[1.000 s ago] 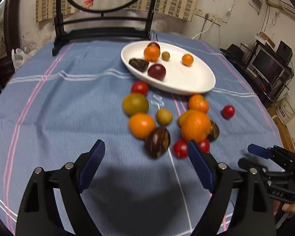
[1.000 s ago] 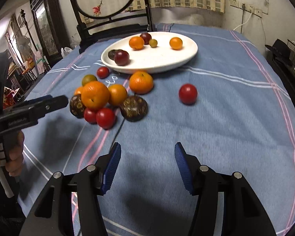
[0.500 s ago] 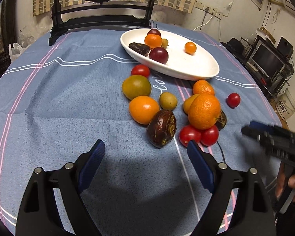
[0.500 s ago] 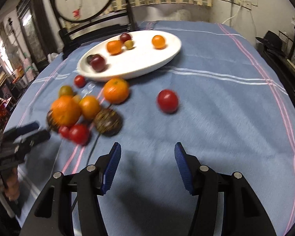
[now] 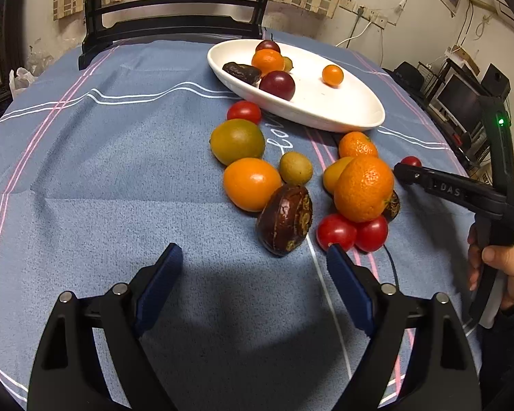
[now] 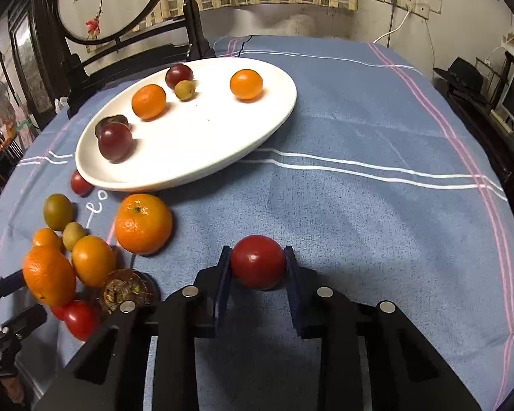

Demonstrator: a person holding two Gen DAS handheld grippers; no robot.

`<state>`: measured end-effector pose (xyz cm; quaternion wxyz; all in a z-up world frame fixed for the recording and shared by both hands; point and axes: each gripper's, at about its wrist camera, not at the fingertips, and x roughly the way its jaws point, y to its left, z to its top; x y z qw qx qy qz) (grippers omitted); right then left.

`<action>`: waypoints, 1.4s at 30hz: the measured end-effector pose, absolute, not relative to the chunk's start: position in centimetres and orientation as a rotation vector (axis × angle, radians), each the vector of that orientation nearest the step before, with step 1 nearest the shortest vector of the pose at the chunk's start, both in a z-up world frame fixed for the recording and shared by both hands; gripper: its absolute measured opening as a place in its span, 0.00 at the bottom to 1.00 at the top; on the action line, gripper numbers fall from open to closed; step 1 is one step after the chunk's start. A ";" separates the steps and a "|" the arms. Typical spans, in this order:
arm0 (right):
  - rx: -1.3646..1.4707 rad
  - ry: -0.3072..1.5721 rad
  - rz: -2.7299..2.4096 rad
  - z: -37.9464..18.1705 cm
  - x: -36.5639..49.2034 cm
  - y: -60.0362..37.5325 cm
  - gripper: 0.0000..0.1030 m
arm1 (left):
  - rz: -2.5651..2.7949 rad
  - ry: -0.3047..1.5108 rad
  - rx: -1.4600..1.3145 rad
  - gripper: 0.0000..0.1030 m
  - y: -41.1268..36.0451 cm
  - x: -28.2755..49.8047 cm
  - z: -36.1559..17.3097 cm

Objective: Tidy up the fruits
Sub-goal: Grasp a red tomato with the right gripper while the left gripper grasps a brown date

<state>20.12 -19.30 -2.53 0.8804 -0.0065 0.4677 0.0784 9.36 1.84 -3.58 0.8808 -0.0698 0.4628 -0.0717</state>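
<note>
Blue striped tablecloth (image 6: 359,137) over a round table, dark wooden chair (image 5: 174,17) at the far edge, cluttered wall behind. White oval plate (image 6: 222,157) toward the far side, carrying two small oranges, two dark plums, a small green fruit and a dark wrinkled piece. Loose heap near the plate's front rim: large mandarin (image 5: 363,188), smooth orange (image 5: 252,183), greenish round fruit (image 5: 237,141), brown passion fruit (image 5: 285,219), several small tomatoes. Right gripper (image 6: 257,267) just clamped onto a lone red tomato (image 6: 257,261), apart from the heap, both pads pressing its sides, tomato on the cloth. Left gripper (image 5: 253,270) spread wide, empty, just short of the passion fruit.
</note>
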 end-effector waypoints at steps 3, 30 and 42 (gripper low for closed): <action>0.037 0.971 0.189 -2.1 19.4 -19.8 0.29 | -0.136 0.966 -0.147 0.81 1.8 9.4 -3.6; 0.069 0.876 0.333 -0.2 14.6 -19.9 0.29 | -0.151 1.002 -0.137 0.25 -0.2 9.8 -0.8; -0.029 0.758 0.391 5.4 15.5 -16.7 0.29 | -0.155 0.843 -0.079 0.25 -1.1 15.2 5.9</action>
